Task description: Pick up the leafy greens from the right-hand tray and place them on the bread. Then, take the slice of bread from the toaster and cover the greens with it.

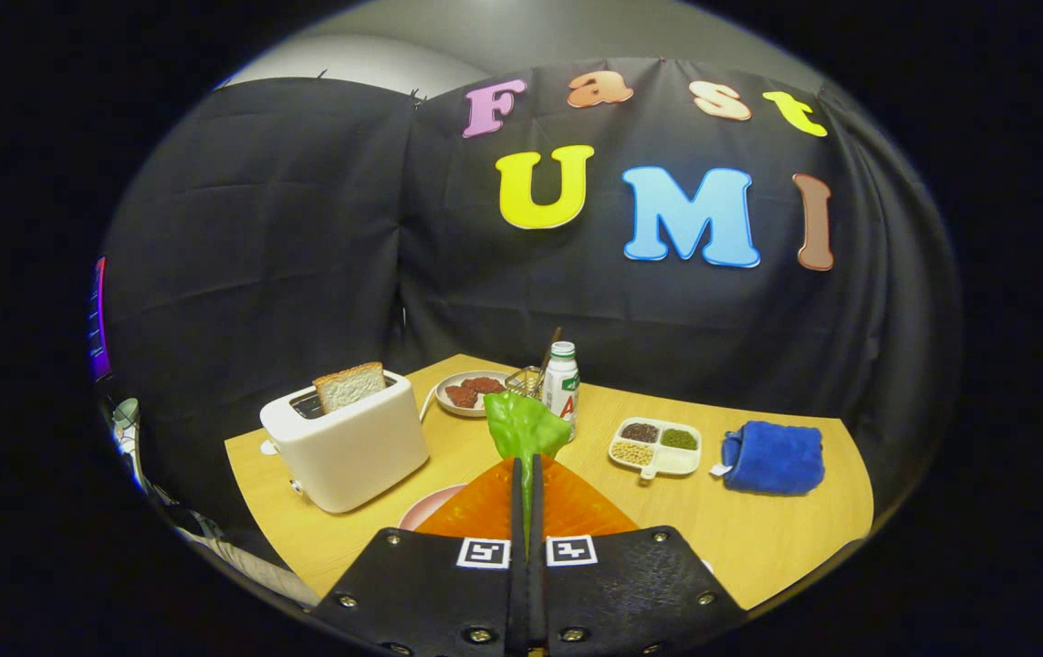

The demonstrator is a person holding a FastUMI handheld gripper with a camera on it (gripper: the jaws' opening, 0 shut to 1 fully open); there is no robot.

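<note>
The hand-held gripper is clamped on the floppy green leafy greens, held above the wooden desk. The thin leaf may slip out sideways. Left, a tan bread slice stands in the white toaster.

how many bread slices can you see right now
1: a bread slice stands in the toaster, left of the hand-held gripper, which is shut on the leafy greens. Another slice may be hidden behind the gripper.
</note>
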